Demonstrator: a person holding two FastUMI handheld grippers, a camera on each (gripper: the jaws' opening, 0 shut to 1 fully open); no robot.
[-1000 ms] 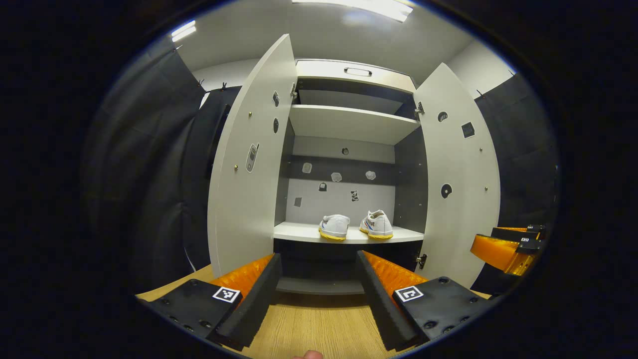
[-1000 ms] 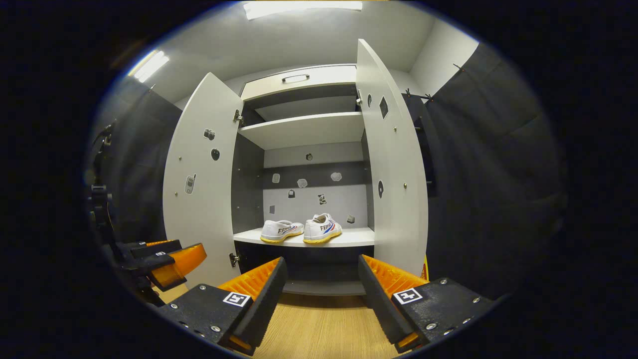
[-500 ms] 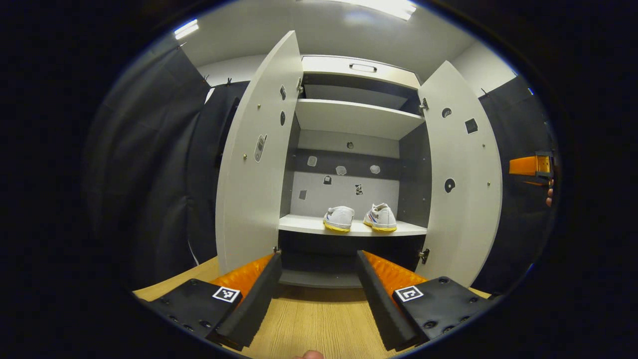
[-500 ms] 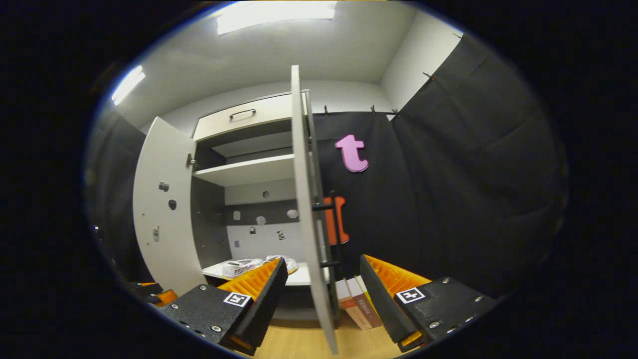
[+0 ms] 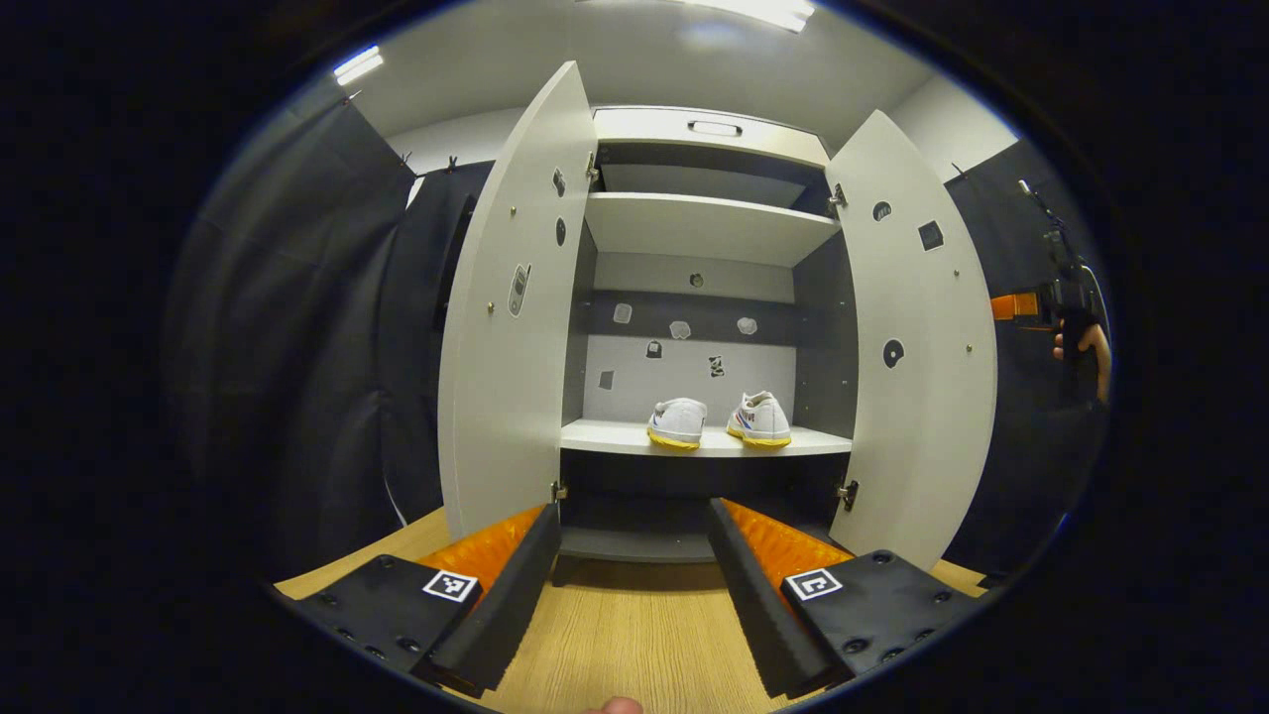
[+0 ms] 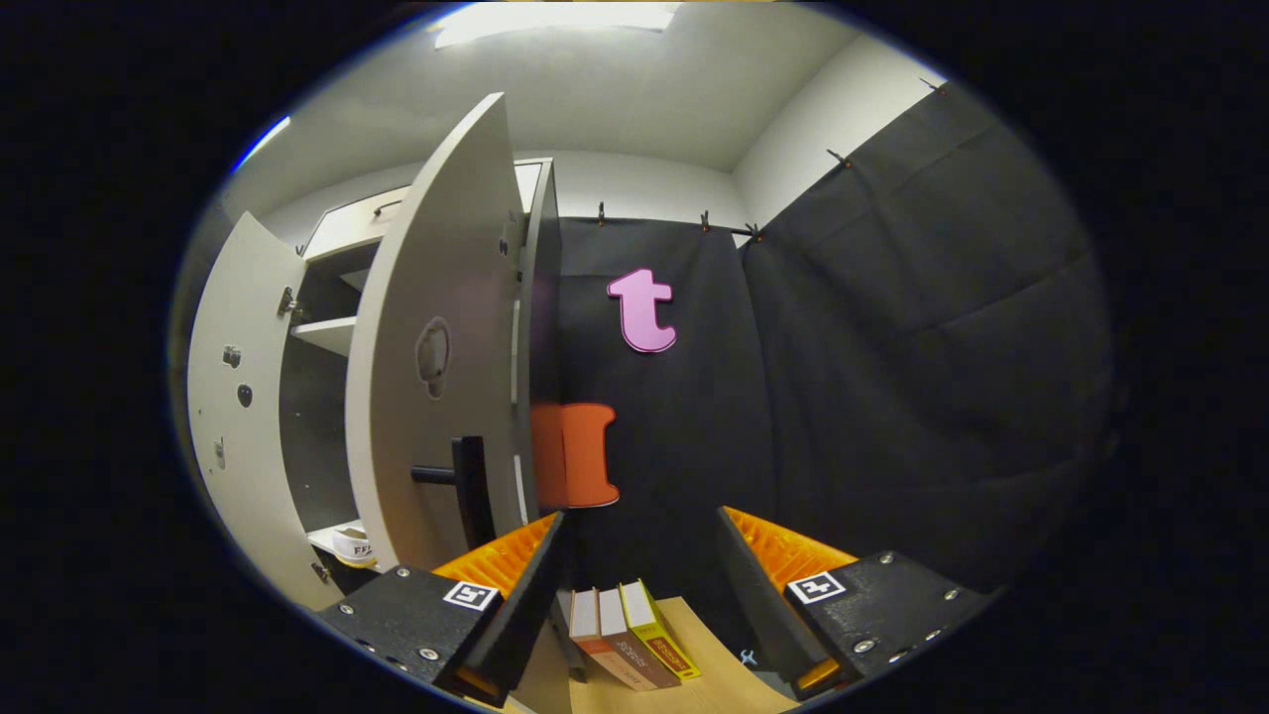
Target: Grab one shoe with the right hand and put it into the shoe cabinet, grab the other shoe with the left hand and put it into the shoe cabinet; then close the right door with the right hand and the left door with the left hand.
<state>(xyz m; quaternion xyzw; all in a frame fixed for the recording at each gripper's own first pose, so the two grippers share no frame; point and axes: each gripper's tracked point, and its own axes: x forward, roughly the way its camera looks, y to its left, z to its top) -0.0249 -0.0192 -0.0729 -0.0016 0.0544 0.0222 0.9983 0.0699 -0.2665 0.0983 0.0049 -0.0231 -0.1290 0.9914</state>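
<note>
On the wooden floor [image 5: 625,635] stands the shoe cabinet [image 5: 709,223], both doors open; 2 shoes [image 5: 678,423] sit on its far shelf. Left gripper [image 5: 634,570] jaws wide, empty. Right gripper [image 6: 639,585] gapes right of the right door [image 6: 426,347], beside its handle [image 6: 466,486].

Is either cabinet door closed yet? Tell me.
No: in the left gripper view the left door and right door both stand swung open, with both shoes visible on the shelf.

books [image 6: 625,635]: three, upright, leaning side by side against the black cloth wall [image 6: 892,377] | wooden floor [image 5: 634,635] | ceiling light [image 6: 555,15] lit
</note>
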